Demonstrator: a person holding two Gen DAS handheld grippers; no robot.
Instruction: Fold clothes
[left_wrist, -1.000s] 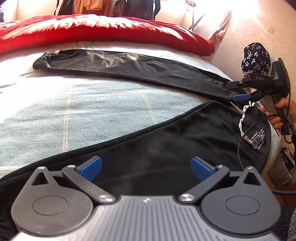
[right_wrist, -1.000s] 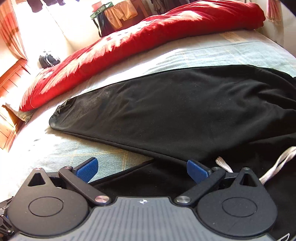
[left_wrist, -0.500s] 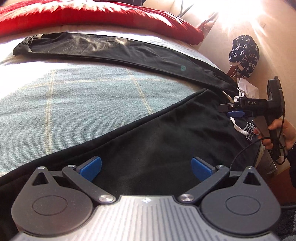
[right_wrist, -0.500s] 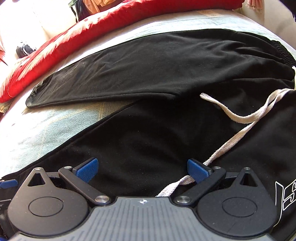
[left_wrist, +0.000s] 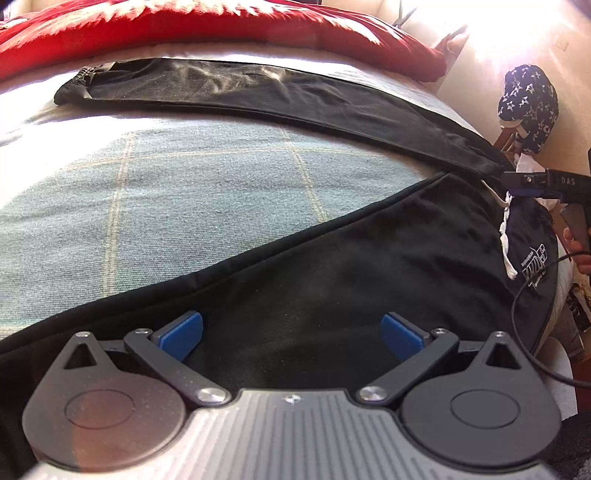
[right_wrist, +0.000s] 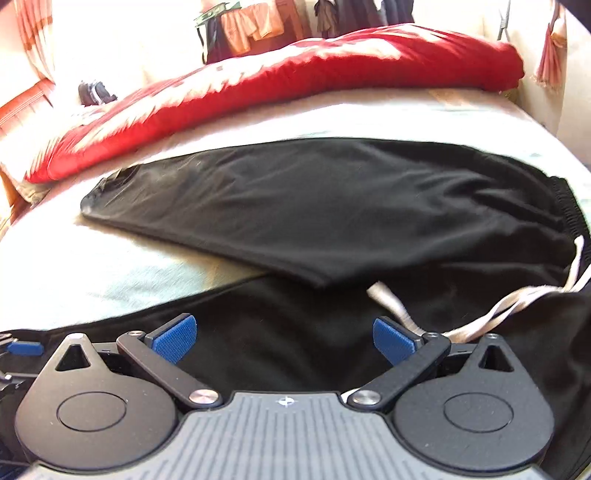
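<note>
Both pairs of blue pads stand wide apart and hold nothing: the left gripper (left_wrist: 291, 332) hovers low over the near leg of the black trousers (left_wrist: 332, 280), and the right gripper (right_wrist: 284, 338) sits over the same leg close to the white drawstring (right_wrist: 391, 306) at the waist end. The trousers lie spread in a V on the checked bedspread (left_wrist: 147, 192), their 2 legs running away from the waist, the far leg (right_wrist: 314, 210) stretching toward the red duvet (right_wrist: 295, 81). Judging by this, the near leg must travel across the bare wedge of bedspread onto the far one, and each gripper is already over its own end.
</note>
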